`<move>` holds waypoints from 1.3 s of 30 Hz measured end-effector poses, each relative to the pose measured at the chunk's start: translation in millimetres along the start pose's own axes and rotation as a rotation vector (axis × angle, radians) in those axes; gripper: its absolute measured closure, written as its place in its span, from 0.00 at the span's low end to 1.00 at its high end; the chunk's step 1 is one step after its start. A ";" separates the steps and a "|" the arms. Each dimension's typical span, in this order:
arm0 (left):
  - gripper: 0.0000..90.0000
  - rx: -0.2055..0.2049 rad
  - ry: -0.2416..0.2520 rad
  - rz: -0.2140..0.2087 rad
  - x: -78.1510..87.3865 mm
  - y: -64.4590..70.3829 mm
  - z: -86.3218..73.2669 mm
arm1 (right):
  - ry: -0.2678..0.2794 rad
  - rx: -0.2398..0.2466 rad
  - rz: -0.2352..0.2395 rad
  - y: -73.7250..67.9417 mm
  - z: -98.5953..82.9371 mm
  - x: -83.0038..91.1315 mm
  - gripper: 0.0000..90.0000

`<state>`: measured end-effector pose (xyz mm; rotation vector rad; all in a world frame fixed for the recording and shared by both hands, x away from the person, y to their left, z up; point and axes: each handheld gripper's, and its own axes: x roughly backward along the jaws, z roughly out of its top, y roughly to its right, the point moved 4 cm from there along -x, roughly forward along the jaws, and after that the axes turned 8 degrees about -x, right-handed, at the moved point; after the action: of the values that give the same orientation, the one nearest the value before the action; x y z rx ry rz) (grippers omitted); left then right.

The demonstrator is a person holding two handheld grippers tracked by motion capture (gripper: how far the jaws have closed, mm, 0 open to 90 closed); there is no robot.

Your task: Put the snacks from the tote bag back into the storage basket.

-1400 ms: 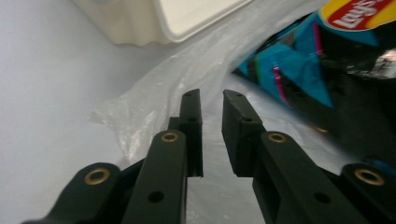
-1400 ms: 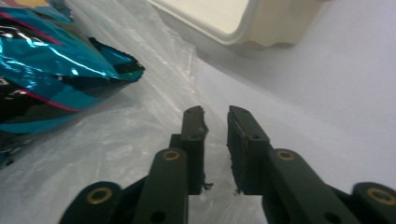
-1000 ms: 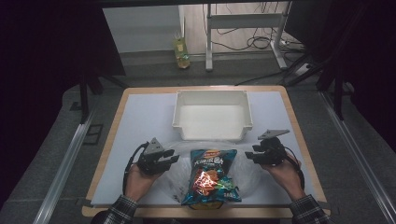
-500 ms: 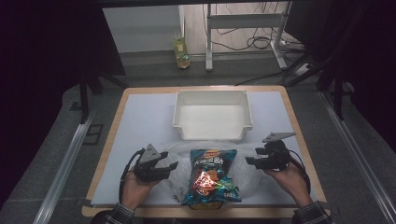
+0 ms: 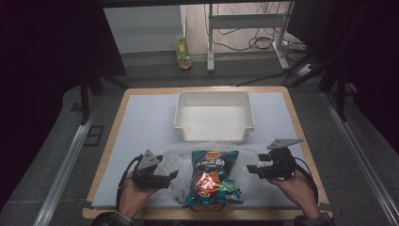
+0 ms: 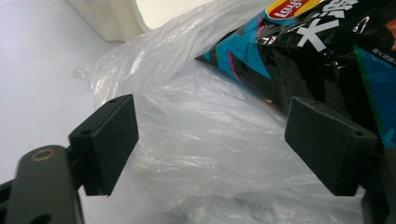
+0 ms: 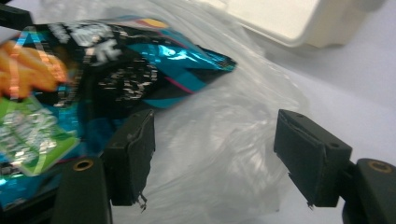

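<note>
**Both grippers flanking the chip bag on the plastic**

I am looking down on a white-topped table point(image 5: 141, 122) where a chip bag point(image 5: 211, 176) is lying on a sheet of clear plastic bag point(image 5: 181, 162), near the front edge and just in front of a white bin point(image 5: 214, 115). The bin is sitting upright in the middle of the table, its near wall close to the top of the chip bag but not touching it as far as I can tell.

I am holding the left gripper point(image 5: 170, 175) just left of the chip bag, its jaws pointing toward it. In the left gripper view the left gripper point(image 6: 210, 140) is standing with its jaws wide apart and nothing between the pads; crumpled plastic point(image 6: 196, 140) is spreading under and beyond them, and the chips point(image 6: 322, 51) are lying to the right, just behind the right-hand jaw. A corner of the bin point(image 6: 112, 18) is showing at the top left.

I am holding the right gripper point(image 5: 251, 168) just right of the chip bag, aimed back at it. In the right gripper view the right gripper point(image 7: 212, 154) is also gaping, with its jaws spread and gripping nothing; the plastic point(image 7: 224, 135) is lying between and past them. The chip bag point(image 7: 116, 65) is sitting to the left, its corner reaching over the plastic just above the left-hand jaw, and the bin point(image 7: 299, 21) is showing at the top right. Whether either gripper's pads are brushing the plastic, I cannot tell.
</note>
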<state>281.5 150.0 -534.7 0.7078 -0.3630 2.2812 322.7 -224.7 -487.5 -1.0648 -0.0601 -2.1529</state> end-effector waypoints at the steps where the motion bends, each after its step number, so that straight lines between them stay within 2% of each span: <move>1: 0.18 -0.001 0.001 0.000 0.3 0.7 0.0 | 0.001 0.003 0.009 -3.0 0.2 1.5 0.32; 9: 0.16 -0.011 -0.001 0.011 1.0 2.5 -0.4 | -0.004 0.050 0.038 -30.6 4.8 4.0 0.32; 13: 0.14 -0.010 -0.002 0.013 0.9 2.6 -0.4 | -0.009 0.076 0.031 -40.3 10.1 4.0 0.31; 17: 0.14 -0.008 -0.007 0.008 0.0 3.8 -0.8 | -0.006 0.085 0.012 -40.2 14.7 9.8 0.31; 23: 0.13 -0.015 -0.007 0.010 0.1 4.9 0.0 | -0.006 0.094 -0.027 -36.8 17.2 27.3 0.31; 27: 0.13 -0.017 -0.009 0.010 -0.2 5.2 0.3 | -0.018 0.089 -0.005 -40.0 16.6 32.4 0.31; 32: 0.12 -0.015 -0.007 0.009 0.4 5.1 0.7 | -0.042 0.095 0.053 -54.6 15.6 13.0 0.29; 36: 0.12 -0.014 -0.005 0.008 0.4 5.5 0.7 | -0.078 0.114 0.102 -69.9 15.0 -10.1 0.22; 39: 0.11 -0.020 -0.009 0.007 0.0 6.1 0.7 | -0.089 0.103 0.126 -80.5 15.6 -26.4 0.16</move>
<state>277.5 145.4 -534.5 0.7080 -0.3924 2.2780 293.6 -144.6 -475.1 -1.0755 -0.1404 -1.9677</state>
